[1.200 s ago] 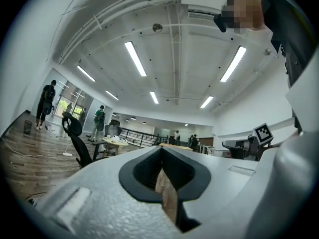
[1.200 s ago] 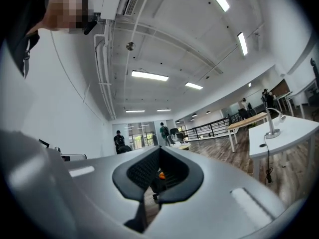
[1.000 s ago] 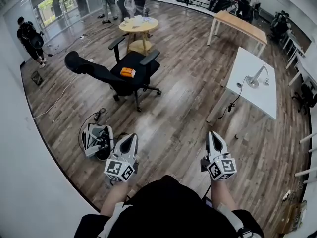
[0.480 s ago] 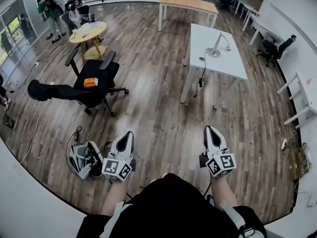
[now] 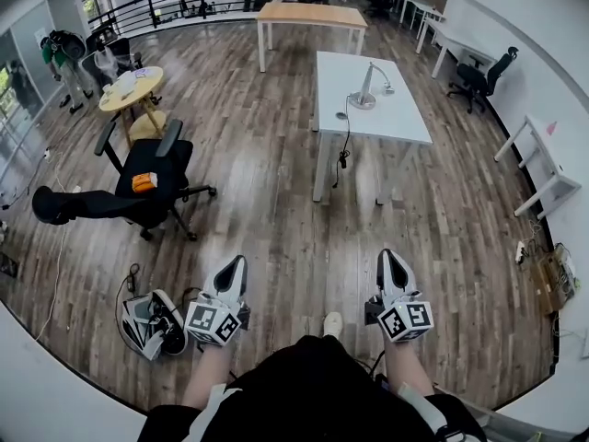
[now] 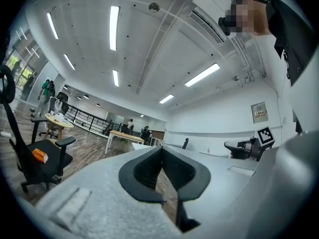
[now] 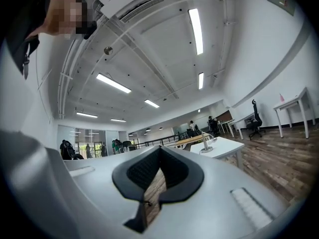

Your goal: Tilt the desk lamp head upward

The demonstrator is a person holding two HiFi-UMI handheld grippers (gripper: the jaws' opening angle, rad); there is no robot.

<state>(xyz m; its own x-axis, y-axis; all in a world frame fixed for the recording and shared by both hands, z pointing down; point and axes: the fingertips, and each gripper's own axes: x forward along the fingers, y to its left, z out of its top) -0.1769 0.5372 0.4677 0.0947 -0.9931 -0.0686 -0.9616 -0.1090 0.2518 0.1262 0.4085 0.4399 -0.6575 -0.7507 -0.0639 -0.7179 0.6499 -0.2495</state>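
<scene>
A slim silver desk lamp (image 5: pixel 366 88) stands on a white table (image 5: pixel 398 125) far ahead, its head leaning right and its cord hanging off the table's left edge. The right gripper view shows the same lamp (image 7: pixel 206 143) small in the distance. My left gripper (image 5: pixel 237 267) and right gripper (image 5: pixel 390 261) are both held low near my body, well short of the table. Each is shut with nothing between its jaws. Both point forward over the wooden floor.
A black office chair (image 5: pixel 138 187) with an orange item on its seat stands left of my path. A grey-and-black bag (image 5: pixel 147 322) lies on the floor by my left gripper. A wooden table (image 5: pixel 308 15) and a round table (image 5: pixel 133 88) stand farther back. People stand at far left.
The view has swung and advanced: the white table with the lamp has shifted from the right toward the centre and come nearer. The chair has slid left. Both grippers stay shut.
</scene>
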